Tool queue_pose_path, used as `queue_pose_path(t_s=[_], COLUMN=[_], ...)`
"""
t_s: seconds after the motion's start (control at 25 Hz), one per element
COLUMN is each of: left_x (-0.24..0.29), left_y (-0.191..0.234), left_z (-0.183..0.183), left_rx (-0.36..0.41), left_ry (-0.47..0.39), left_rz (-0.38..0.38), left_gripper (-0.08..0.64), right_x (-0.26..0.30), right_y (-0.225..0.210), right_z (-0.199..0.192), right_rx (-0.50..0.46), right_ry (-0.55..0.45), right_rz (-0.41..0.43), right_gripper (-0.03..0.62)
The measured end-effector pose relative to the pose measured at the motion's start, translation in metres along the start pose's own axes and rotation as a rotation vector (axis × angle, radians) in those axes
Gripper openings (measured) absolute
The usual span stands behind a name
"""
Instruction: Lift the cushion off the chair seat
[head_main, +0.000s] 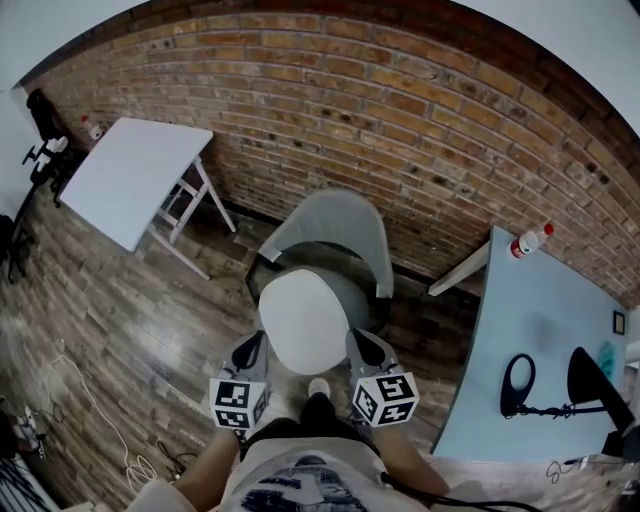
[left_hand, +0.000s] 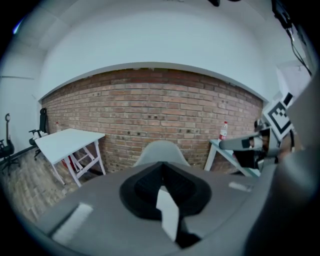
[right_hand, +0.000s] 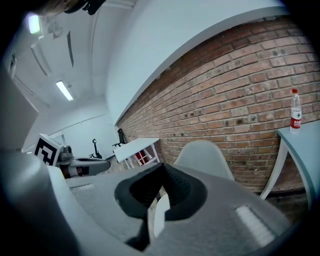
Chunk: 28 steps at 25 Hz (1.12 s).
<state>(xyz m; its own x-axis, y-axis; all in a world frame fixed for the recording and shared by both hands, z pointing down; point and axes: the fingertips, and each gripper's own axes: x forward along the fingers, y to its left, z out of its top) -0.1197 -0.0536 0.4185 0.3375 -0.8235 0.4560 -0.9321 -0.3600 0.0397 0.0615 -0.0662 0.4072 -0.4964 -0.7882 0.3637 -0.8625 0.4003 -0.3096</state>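
Left tongs (head_main: 251, 350) and right tongs (head_main: 362, 346) both pinch one white cushion (head_main: 303, 320) over one grey chair (head_main: 335, 225)

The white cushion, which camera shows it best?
The head view: it looks down on the whole round cushion, held between the left gripper and the right gripper, with the grey chair behind it. Each gripper view shows only a thin white edge of it, pinched in that gripper's jaws.

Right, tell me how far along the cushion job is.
Done: the cushion looks already up off the chair seat, held nearer the person. In hand: left gripper and right gripper are each shut on one edge. Left: only setting it down somewhere, if wanted.
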Motion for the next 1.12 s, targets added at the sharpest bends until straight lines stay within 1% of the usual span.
queue_pose_path(t_s=[0.24,0.4,0.68,0.92,1.12], left_x=[0.024,0.046,0.094,0.134,0.16], left_y=[0.011,0.016,0.041,0.069,0.079], left_z=[-0.014,-0.032,-0.082,-0.136,-0.184], left_rx=[-0.01,-0.032,-0.057,-0.068,-0.086], left_ry=[0.023,0.048,0.087,0.117,0.154], left_rz=[0.018,0.014,0.021,0.039,0.045], left_gripper=[-0.008,-0.008,-0.008,-0.008,-0.008], right_x=[0.024,0.044,0.096,0.141,0.166], right_y=[-0.022,-0.033,-0.058,-0.084,-0.102], right_z=[-0.015,-0.036,-0.082,-0.12,-0.151], right_rx=[0.001,0.004,-0.006,0.001,-0.006], right_ry=[0.031,0.061,0.12,0.134,0.132], right_rz=[-0.009,-0.012,-0.026,-0.055,-0.06], right_gripper=[-0.002,-0.002,-0.002,-0.002,-0.002])
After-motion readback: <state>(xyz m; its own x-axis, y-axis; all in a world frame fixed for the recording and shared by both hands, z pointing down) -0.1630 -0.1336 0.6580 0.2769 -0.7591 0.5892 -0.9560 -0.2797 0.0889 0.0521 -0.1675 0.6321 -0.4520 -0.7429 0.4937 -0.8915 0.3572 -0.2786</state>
